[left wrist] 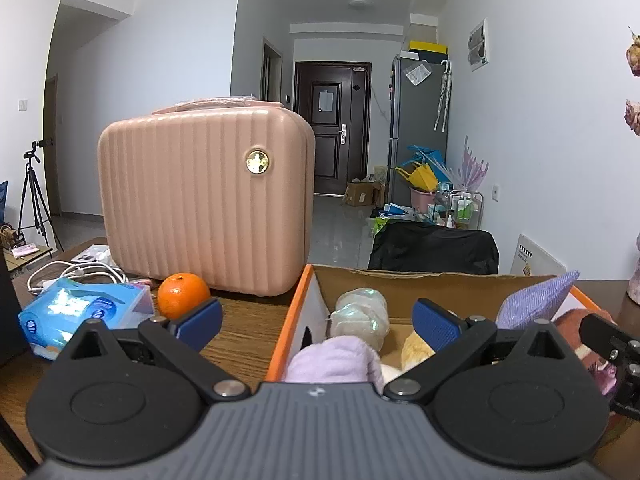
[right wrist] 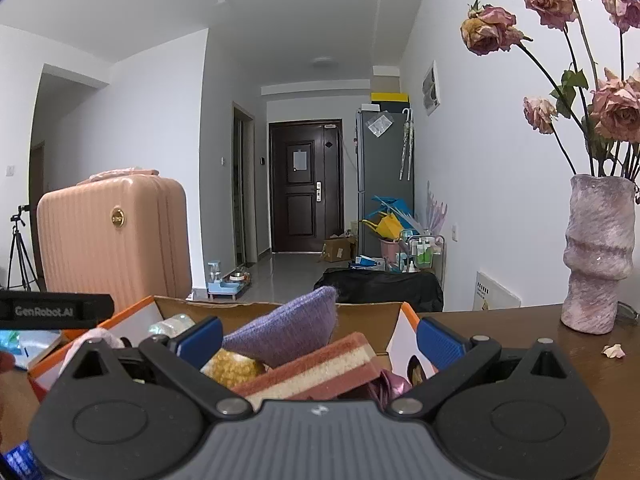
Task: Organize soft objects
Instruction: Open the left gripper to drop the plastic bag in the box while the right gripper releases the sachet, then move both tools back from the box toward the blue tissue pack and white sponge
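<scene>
An orange-edged cardboard box [left wrist: 286, 332] [right wrist: 404, 314] on the wooden table holds several soft things: a pale wrapped bundle [left wrist: 362, 314], a lilac fluffy piece [left wrist: 336, 360], a purple knit pouch [left wrist: 534, 300] [right wrist: 288, 326], a yellow sponge [right wrist: 232, 368] and a pink-and-cream striped cloth [right wrist: 320, 368]. My left gripper [left wrist: 318, 326] hovers open over the box's left wall, holding nothing. My right gripper [right wrist: 320, 340] is open above the box's right half, with the pouch and the striped cloth between its fingers but not clamped.
A pink hard-shell case [left wrist: 204, 196] [right wrist: 112, 240] stands behind the box on the left. An orange [left wrist: 182, 294], a blue tissue pack [left wrist: 80, 312] and white cables [left wrist: 76, 272] lie left of the box. A vase of dried roses [right wrist: 598, 256] stands at the right.
</scene>
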A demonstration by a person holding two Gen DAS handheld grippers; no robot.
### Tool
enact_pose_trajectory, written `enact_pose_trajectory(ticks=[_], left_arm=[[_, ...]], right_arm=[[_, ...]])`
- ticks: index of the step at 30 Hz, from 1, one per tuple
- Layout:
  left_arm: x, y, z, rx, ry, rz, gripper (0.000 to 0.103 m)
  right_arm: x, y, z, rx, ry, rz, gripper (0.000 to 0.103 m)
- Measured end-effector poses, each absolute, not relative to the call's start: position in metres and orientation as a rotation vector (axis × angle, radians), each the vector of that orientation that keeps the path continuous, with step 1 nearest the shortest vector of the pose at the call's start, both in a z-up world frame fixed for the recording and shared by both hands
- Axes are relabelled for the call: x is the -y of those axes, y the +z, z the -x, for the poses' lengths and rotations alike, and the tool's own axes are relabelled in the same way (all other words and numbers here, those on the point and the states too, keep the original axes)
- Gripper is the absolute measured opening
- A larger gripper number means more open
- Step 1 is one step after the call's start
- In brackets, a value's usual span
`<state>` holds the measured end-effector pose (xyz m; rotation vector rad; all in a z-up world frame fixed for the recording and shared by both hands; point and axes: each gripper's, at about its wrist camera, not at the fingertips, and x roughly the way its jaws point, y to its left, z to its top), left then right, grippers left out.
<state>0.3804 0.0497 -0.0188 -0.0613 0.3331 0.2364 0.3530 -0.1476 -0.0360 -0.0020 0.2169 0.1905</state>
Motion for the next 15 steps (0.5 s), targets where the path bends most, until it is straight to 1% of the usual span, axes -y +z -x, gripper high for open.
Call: enact_pose_trajectory(ticks=[15], left_arm=[[-0.058, -0.025, -0.336, -0.349, 0.246, 0.036, 0.103]], right_arm=[[0.151, -0.041, -0.312, -0.218, 0.193, 0.061, 0.103]])
